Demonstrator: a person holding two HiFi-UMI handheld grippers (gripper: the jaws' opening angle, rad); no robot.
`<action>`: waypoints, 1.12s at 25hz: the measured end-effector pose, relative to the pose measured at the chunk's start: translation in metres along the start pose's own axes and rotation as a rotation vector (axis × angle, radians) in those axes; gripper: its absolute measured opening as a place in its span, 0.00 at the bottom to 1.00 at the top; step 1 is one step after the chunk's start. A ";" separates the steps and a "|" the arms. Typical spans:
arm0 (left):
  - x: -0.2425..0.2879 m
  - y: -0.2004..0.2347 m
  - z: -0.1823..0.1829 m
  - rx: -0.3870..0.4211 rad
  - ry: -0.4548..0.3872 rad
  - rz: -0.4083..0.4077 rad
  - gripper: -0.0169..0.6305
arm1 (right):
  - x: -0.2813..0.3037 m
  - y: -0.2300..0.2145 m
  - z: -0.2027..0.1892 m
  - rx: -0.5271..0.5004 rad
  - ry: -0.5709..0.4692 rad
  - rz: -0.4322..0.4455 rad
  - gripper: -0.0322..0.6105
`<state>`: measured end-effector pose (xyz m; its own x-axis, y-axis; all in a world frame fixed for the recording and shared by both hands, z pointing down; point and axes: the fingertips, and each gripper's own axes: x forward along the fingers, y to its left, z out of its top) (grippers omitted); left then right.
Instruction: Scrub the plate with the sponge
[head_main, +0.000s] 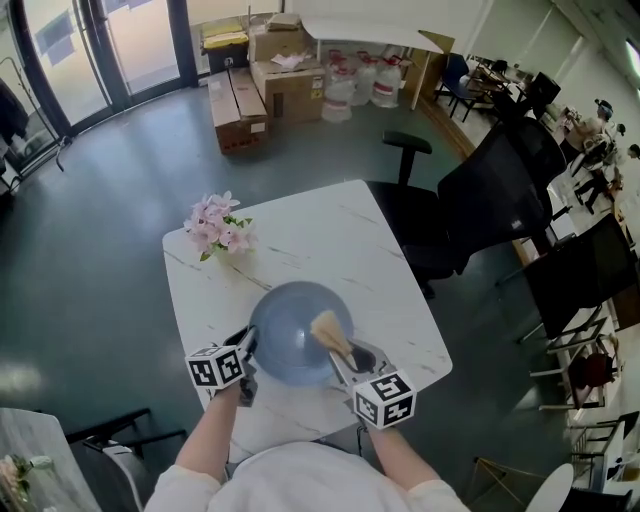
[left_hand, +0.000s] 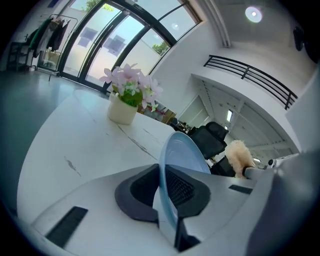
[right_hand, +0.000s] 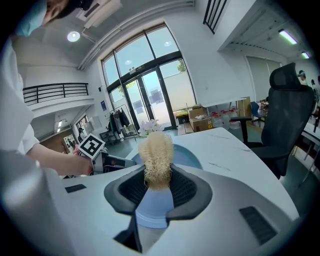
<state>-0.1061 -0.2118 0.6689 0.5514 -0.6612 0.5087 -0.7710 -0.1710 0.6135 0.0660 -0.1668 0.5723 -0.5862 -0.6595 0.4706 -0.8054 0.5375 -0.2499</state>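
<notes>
From above, the blue plate (head_main: 290, 335) lies at the desk's (head_main: 330, 230) near edge, with the left claw (head_main: 247, 347) at its rim. In the left gripper view, that claw is clenched on the thin rim, which looks stiff and probably slippery. In the right gripper view, the right claw (right_hand: 157, 186) pinches the soft, light sponge (right_hand: 156, 155) over the plate.
</notes>
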 end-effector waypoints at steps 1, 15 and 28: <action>-0.004 -0.002 0.004 0.002 -0.018 0.000 0.09 | 0.000 0.002 0.003 -0.006 -0.007 0.004 0.23; -0.073 -0.060 0.054 0.049 -0.263 -0.063 0.09 | -0.017 0.033 0.022 -0.068 -0.073 0.077 0.23; -0.094 -0.100 0.052 0.146 -0.293 -0.096 0.09 | -0.028 0.056 0.015 -0.253 -0.012 0.100 0.23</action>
<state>-0.0977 -0.1707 0.5284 0.5247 -0.8154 0.2444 -0.7691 -0.3311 0.5467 0.0359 -0.1254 0.5325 -0.6641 -0.6018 0.4436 -0.6966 0.7135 -0.0749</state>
